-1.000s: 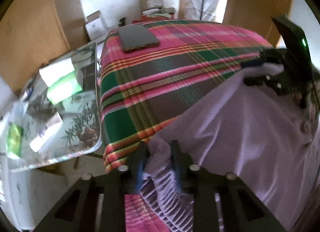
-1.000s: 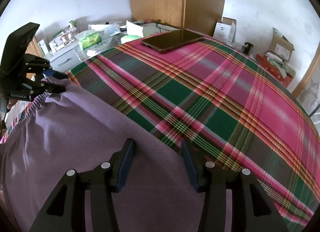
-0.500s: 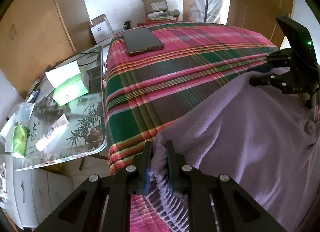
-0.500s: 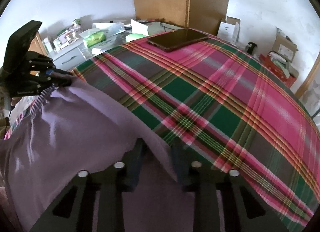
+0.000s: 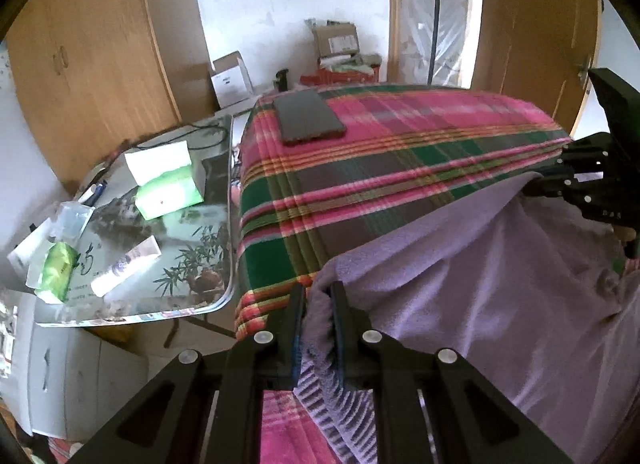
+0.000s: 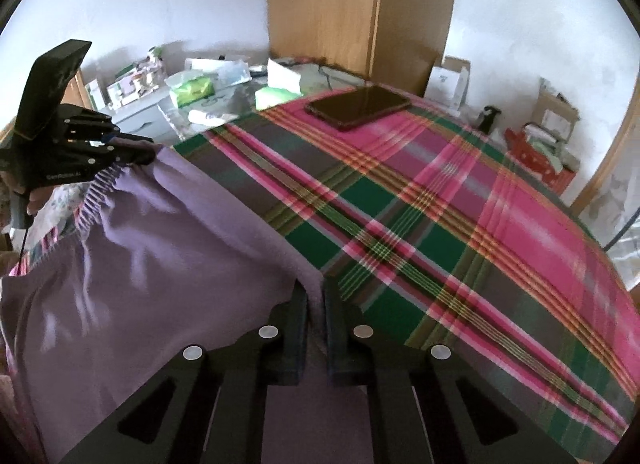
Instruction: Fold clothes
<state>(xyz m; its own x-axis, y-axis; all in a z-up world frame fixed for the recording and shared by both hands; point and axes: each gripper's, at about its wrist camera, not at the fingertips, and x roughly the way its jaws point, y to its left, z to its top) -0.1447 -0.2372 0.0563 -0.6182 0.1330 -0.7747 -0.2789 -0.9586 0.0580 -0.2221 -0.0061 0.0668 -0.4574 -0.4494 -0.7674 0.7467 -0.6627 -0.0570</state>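
A purple garment [image 5: 480,276] with a ribbed hem lies over the near edge of a table covered by a pink and green plaid cloth [image 5: 400,160]. My left gripper [image 5: 318,296] is shut on the garment's ribbed corner at the table's near left corner. My right gripper [image 6: 316,292] is shut on the garment's [image 6: 160,256] other edge. Each gripper shows in the other's view, the right one [image 5: 560,180] at the far right, the left one [image 6: 136,152] at the far left. The cloth is stretched between them.
A dark tablet [image 5: 308,116] lies at the far corner of the plaid cloth [image 6: 440,224]. A glass side table [image 5: 132,232] with tissue packs and tubes stands to the left. Cardboard boxes [image 5: 336,40] sit on the floor by the far wall. A wooden wardrobe [image 6: 360,12] stands behind.
Both grippers have closed on the garment's edge. They have lifted and drawn back a little, pulling the cloth taut between them.
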